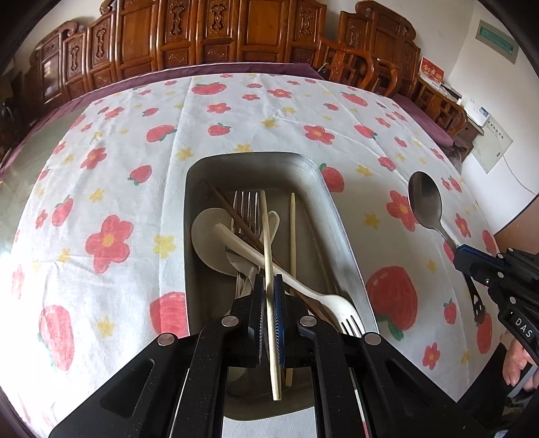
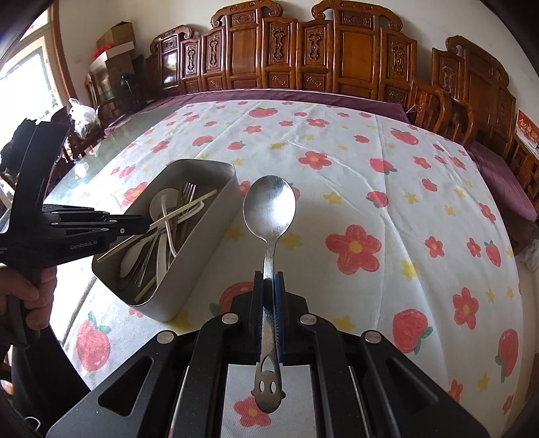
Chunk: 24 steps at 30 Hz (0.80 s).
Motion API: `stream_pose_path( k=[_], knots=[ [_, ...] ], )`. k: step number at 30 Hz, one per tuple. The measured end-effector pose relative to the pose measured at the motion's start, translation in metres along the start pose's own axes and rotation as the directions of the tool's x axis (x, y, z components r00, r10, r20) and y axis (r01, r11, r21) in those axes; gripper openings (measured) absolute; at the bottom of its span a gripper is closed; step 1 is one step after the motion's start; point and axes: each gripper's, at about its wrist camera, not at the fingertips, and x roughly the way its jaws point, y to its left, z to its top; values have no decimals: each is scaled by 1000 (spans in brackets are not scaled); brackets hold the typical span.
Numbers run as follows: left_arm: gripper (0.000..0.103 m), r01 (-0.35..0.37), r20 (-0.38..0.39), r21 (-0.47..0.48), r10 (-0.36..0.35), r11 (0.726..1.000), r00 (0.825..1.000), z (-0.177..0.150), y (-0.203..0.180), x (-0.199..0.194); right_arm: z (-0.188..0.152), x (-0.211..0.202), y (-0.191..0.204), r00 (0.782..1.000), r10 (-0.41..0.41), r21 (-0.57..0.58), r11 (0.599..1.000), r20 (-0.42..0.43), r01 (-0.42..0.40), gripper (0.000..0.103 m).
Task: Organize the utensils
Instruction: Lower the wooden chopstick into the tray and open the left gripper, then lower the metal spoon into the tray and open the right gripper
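Left gripper [image 1: 268,286] is clamped on a pale chopstick [image 1: 269,269] over the metal utensil box [image 1: 340,215], right gripper [image 2: 268,279] pinching a steel spoon [image 2: 269,205] at the box's 3 o'clock, so I'd lift that chopstick slowly without snagging the white plastic fork [image 1: 303,286].

table [image 2: 387,209] under a white cloth [image 1: 111,161] printed with red flowers and strawberries; purple cloth [image 2: 303,96] shows at far edge. carved wooden chairs [image 2: 340,50] line the far side against a pale wall [image 1: 448,30]. bright window [image 2: 23,87] at left, daylight. cardboard boxes [image 2: 116,47] stacked in the corner. wall notice [image 1: 498,42] at right.
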Motion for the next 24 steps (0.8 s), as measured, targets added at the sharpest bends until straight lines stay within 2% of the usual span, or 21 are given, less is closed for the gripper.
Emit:
stream_pose_path(
  k=[4,6,7,24],
  knots=[
    [7,-2,18,-11,2,1000,1000,-1,6,-10,5,0,9,1000,9,-10,1000,4,-9,7],
    [16,-5,32,-15,5,1000,999,-2,9,-17,7,-1,14,1000,13,-17,1000,8,-13,7],
    [17,-7,40,-17,8,1000,999,-2,11,-21,9,-1,16,1000,15,-20,1000,10,-15,7],
    [18,-39,128,-67,47,997,991,-13,49,-70,42,14,70,997,72,-66,995,18,-71,7]
  ],
)
